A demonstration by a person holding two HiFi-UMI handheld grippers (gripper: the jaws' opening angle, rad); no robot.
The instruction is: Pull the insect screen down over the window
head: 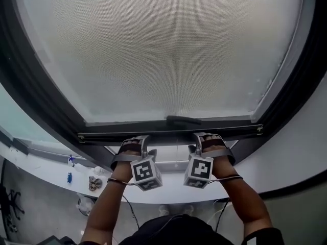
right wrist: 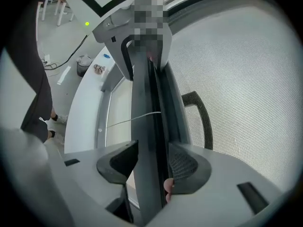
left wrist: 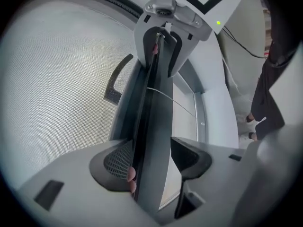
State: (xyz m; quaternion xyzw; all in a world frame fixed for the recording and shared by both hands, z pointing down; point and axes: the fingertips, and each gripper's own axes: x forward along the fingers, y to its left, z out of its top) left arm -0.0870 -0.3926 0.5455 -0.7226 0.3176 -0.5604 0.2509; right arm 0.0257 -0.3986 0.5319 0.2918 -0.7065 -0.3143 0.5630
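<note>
The grey mesh insect screen [head: 163, 50] covers most of the window. Its dark bottom bar [head: 153, 135] carries a black handle [head: 182, 120] at mid-width. My left gripper [head: 139, 146] is shut on the bar left of the handle, and my right gripper [head: 204, 143] is shut on it right of the handle. In the left gripper view the bar [left wrist: 154, 126] runs up between the jaws of the left gripper [left wrist: 151, 160] toward the other gripper. In the right gripper view the bar [right wrist: 147, 126] lies likewise in the right gripper [right wrist: 154, 160], with the mesh [right wrist: 246, 79] beside it.
A dark window frame [head: 30, 86] surrounds the screen. Below runs a white sill [head: 51, 170] with a small blue bottle [head: 69, 177] and other small items. A thin cord [right wrist: 128, 122] crosses the uncovered glass. A person in dark clothes [right wrist: 33, 89] stands below, near a bin [right wrist: 84, 63].
</note>
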